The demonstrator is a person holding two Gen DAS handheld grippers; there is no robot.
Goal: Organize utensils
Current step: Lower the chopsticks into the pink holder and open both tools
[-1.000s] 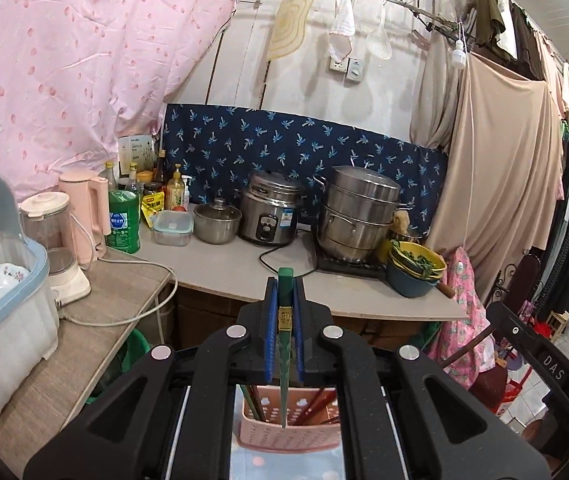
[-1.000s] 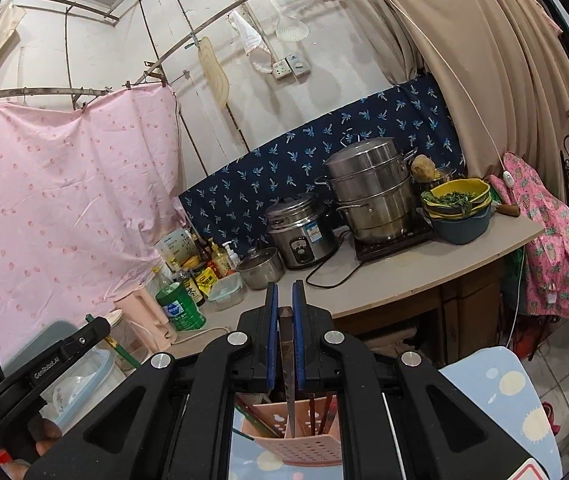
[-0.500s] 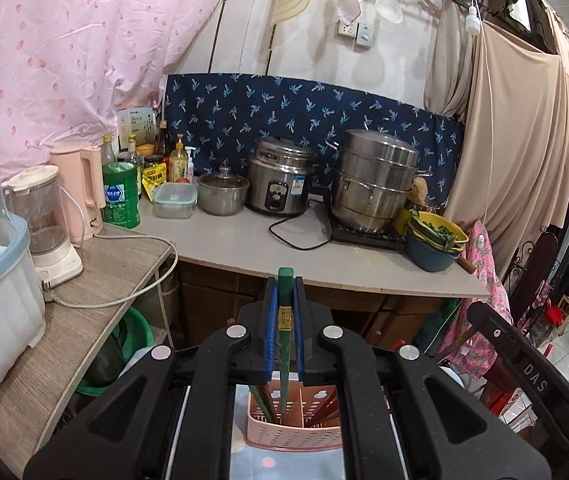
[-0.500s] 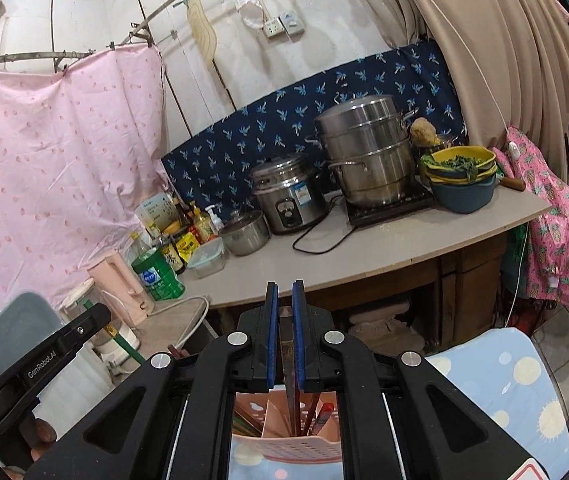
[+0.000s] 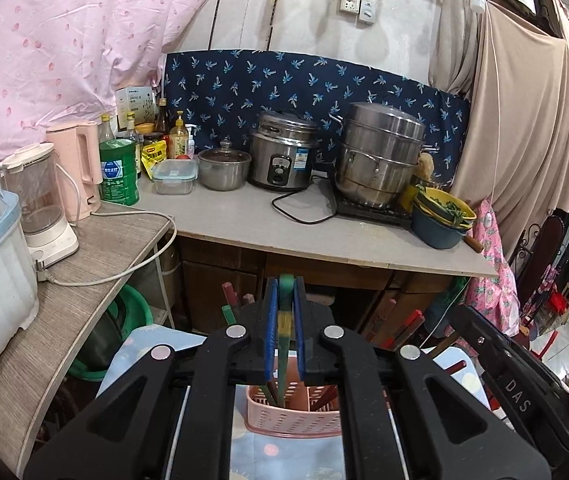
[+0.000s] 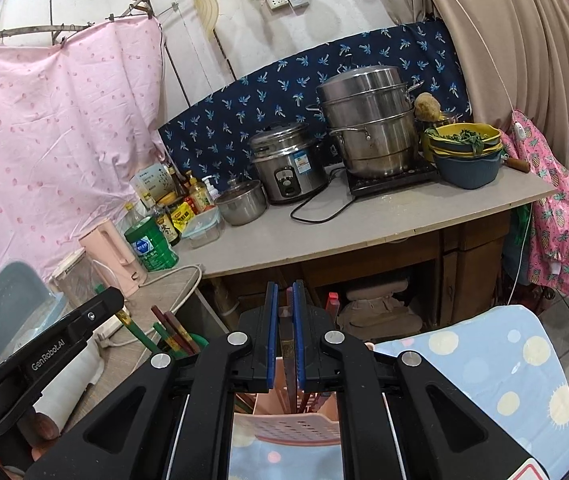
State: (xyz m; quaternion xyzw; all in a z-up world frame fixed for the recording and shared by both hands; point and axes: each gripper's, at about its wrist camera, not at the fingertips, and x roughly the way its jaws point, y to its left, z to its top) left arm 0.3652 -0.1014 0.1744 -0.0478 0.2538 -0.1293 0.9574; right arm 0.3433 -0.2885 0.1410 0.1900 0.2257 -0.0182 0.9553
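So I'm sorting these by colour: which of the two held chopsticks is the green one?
The green chopstick is the one in the left gripper; the right gripper holds a dark reddish-brown chopstick. Both hang over the pink basket.

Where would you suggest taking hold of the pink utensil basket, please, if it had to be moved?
Grip the pink utensil basket by its upper rim on the near wall, coming from above. Chopsticks stand upright inside, so a side approach across the top would knock them; the perforated wall is thin enough to pinch.
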